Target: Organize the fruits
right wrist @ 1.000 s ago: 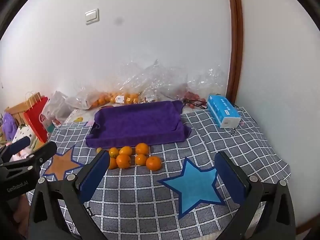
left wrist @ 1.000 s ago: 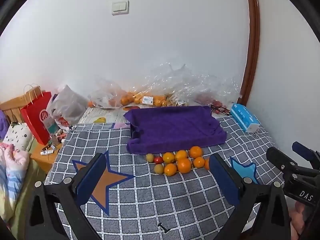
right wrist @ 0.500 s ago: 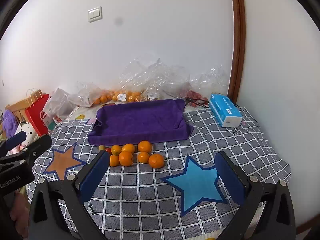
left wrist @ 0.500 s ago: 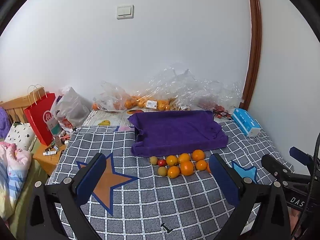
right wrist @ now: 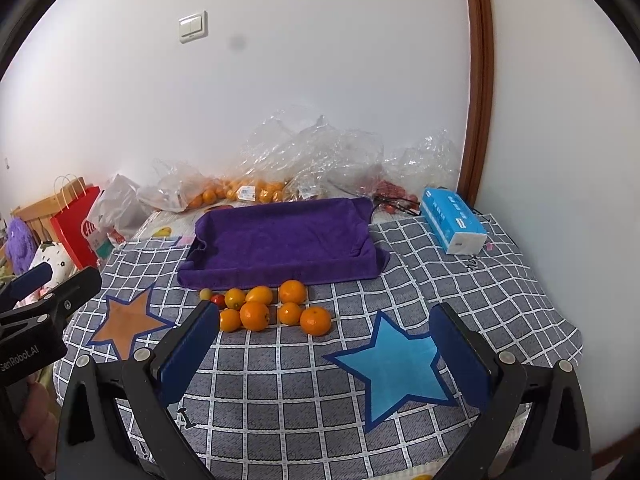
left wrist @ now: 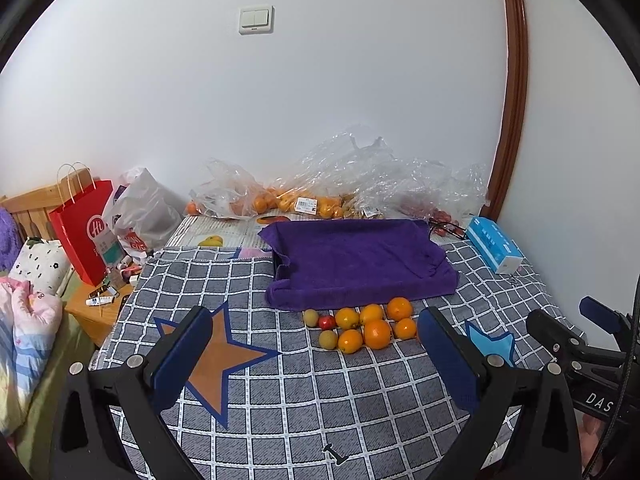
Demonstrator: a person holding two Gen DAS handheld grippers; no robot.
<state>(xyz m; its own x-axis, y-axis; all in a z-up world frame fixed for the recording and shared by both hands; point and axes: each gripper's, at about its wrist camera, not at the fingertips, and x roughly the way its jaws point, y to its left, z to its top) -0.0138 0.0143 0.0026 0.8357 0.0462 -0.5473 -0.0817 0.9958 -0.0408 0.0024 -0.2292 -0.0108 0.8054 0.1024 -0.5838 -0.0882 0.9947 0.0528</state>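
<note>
A cluster of several oranges (left wrist: 376, 333) (right wrist: 255, 315), a small red tomato (left wrist: 327, 322) (right wrist: 218, 300) and two yellow-green fruits (left wrist: 329, 339) lies on the grey checked cloth (left wrist: 304, 392) (right wrist: 304, 380), just in front of a purple towel-lined tray (left wrist: 360, 260) (right wrist: 280, 236). My left gripper (left wrist: 314, 344) is open and empty, held above the cloth short of the fruit. My right gripper (right wrist: 324, 340) is open and empty, above the blue star (right wrist: 394, 364), to the right of the fruit.
Clear plastic bags with more oranges (left wrist: 296, 202) (right wrist: 240, 192) lie along the wall behind the tray. A blue tissue box (left wrist: 494, 248) (right wrist: 454, 220) sits at the right. A red paper bag (left wrist: 82, 228) and bedding are at the left edge.
Both grippers have risen and pulled back a little, so the fruit and tray sit lower and smaller in view. Both stay open. The fruit has not moved.
</note>
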